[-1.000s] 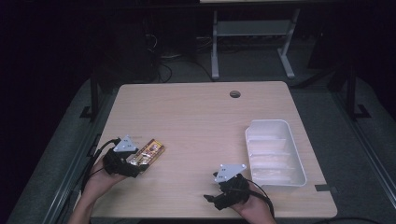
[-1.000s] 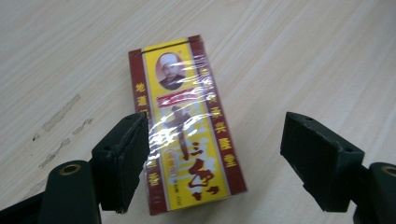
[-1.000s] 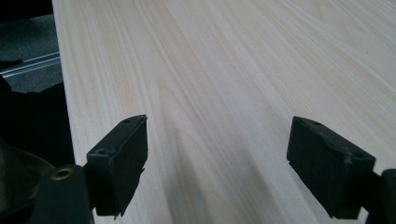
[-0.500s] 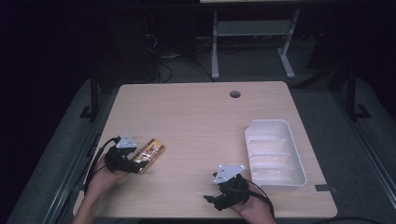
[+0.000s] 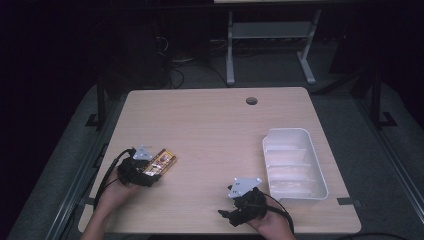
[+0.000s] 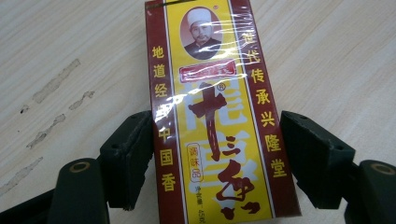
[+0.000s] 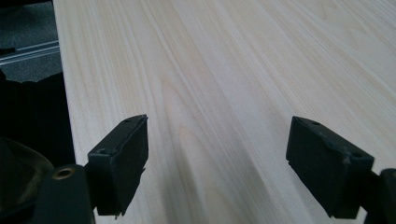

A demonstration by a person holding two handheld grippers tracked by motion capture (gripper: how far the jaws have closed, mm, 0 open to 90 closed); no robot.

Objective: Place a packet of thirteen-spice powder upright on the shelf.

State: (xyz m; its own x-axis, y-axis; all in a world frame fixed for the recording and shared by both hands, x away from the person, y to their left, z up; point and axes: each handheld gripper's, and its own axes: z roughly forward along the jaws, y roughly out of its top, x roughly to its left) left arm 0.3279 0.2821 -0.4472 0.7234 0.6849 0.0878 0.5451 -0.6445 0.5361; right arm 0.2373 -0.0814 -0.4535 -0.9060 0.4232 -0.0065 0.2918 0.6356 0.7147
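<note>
Packet [image 6: 219, 121]: flat red-and-yellow cellophane-wrapped pack with Chinese lettering; lies flat on the table [image 5: 210, 130] near its left edge, toward the front-left corner, its long side slanting away from the front edge.
Left gripper [image 5: 145, 167]: held in the left hand [image 5: 112, 192] at the front-left of the table; jaws straddle the near end of the packet, one on each long side. In the left gripper view the left pad sits against the packet's edge or just beside it, while the right pad stands slightly clear; not pinching.
Right gripper [image 5: 231, 212]: held in the right hand [image 5: 272, 227] at the front edge, right of centre; jaws spread wide over bare wood, nothing between them.
Tray [image 5: 320, 187]: white, oblong, ribbed inside; sits near the right edge, just beyond the right gripper, well apart from the packet.
Table: light wood top, round cable hole [image 5: 251, 101] near the far edge.
</note>
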